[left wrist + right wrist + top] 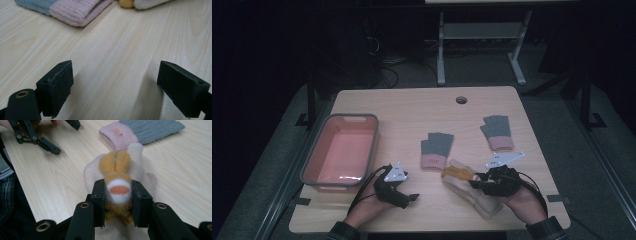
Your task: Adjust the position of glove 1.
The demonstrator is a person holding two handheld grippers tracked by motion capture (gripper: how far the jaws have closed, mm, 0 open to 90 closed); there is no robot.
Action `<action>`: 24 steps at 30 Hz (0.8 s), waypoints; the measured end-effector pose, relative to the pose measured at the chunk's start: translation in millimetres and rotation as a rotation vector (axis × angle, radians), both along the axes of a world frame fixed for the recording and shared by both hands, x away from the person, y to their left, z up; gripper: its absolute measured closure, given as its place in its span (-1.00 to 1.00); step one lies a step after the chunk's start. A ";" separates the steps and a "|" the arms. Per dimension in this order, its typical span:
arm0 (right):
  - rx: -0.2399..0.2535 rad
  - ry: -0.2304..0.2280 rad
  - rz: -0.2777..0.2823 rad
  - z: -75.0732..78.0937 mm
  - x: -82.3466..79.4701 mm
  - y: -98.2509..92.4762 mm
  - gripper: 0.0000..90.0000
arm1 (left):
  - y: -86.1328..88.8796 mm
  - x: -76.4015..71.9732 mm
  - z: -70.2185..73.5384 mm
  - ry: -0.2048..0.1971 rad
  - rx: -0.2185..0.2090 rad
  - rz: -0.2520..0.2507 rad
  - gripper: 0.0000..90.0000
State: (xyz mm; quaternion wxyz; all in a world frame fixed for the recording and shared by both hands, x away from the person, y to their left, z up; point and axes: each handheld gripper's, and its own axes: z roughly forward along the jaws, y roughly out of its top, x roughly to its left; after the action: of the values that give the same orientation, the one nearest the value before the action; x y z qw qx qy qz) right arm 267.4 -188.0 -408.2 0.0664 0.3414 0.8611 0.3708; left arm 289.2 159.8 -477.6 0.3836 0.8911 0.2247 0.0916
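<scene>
A cream mitten (484,200) with an orange plush animal (457,173) on it lies near the table's front right. My right gripper (473,181) is shut on that plush; in the right gripper view both pads (100,195) press the sides of its orange and white face (118,190), with the mitten (91,175) beneath. My left gripper (410,198) rests open on the wood at the front centre, and in the left gripper view its gap (115,85) has bare table in it. Two grey gloves with pink cuffs lie farther back, one at the centre (436,150) and one to the right (498,132).
A pink basin with a grey rim (312,160) stands empty at the table's left. A round cable hole (461,100) sits near the far edge. Beyond the table, a desk frame (482,45) stands on the dark floor.
</scene>
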 end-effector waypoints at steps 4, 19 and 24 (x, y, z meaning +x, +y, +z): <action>-0.020 0.021 0.005 -5.7 1.7 3.8 0.50 | 0.0 0.0 0.0 0.000 0.001 0.000 -0.71; -0.065 0.044 0.013 -20.9 5.5 8.8 0.29 | 0.1 0.1 0.1 -0.002 0.002 -0.002 -0.71; 0.001 -0.025 -0.009 -5.7 6.4 -5.2 0.26 | 0.0 0.0 0.0 -0.001 0.000 0.000 -0.71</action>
State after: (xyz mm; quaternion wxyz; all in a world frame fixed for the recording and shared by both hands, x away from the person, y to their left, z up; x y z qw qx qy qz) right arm 273.8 -193.2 -413.9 0.0788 0.3407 0.8585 0.3751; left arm 289.1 159.8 -477.6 0.3836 0.8911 0.2243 0.0920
